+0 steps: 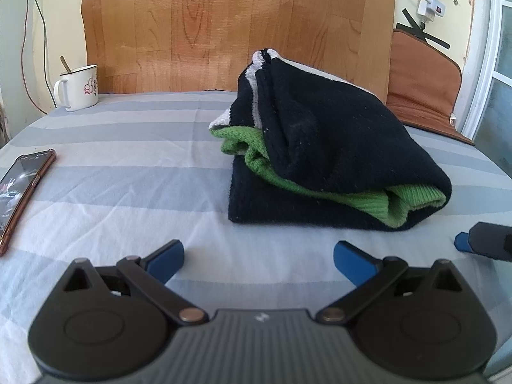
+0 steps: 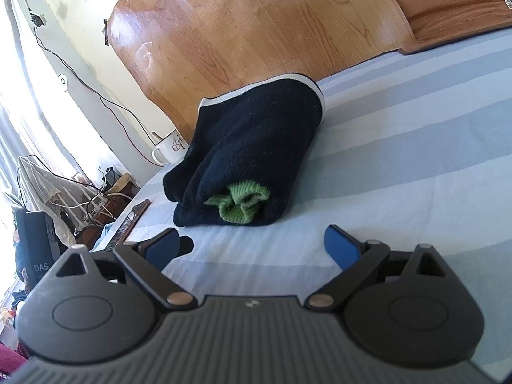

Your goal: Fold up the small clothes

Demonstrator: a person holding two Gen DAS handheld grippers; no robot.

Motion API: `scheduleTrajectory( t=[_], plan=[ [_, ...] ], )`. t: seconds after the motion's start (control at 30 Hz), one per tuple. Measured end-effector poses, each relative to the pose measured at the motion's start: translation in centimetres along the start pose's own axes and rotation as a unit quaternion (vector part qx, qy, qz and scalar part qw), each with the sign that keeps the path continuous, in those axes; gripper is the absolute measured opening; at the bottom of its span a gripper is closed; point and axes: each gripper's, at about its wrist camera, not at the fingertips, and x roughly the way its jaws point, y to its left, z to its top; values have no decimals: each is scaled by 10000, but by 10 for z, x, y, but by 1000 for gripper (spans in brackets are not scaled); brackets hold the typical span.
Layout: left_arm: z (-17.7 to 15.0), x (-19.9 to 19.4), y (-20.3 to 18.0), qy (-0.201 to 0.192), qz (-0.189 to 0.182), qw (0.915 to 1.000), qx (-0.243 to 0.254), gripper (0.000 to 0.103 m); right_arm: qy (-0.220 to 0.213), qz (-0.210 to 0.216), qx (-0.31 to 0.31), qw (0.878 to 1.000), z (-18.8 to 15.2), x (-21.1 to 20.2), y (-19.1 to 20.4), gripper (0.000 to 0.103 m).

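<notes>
Garment: dark knit sweater [image 1: 323,147], folded on bed [image 1: 128,166]; soft, light, bulky.
Grasp: black outer fold, not loose green cuff [image 2: 240,203].
Left hand-held gripper [image 1: 259,254]: spread, empty, near sweater.
Right hand-held gripper [image 2: 251,246]: spread, empty, near sweater.

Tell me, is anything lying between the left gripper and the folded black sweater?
No. In the left wrist view, only bare striped bedsheet lies between the open left gripper and the folded black sweater. The phone sits off to the side.
</notes>
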Motion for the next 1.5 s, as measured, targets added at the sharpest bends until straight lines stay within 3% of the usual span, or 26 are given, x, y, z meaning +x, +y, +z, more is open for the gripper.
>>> scheduleTrajectory(
  t=[0.33, 0.67, 1.1, 1.5],
  plan=[
    [13, -4, 17, 389, -270, 9987, -163, 103, -102, -27, -67, 9999, 3, -2, 6, 99],
    [40, 0, 38, 580, -138, 9981, -163, 103, -307, -148, -200, 9992, 17, -5, 5, 99],
    [68, 11, 46, 562, -107, 9982, -152, 103, -418, -173, -451, 9980, 39, 4, 5, 99],
    [82, 20, 45, 536, -148, 9984, -112, 103, -435, -261, -254, 9984, 52, 9, -8, 99]
  ],
)
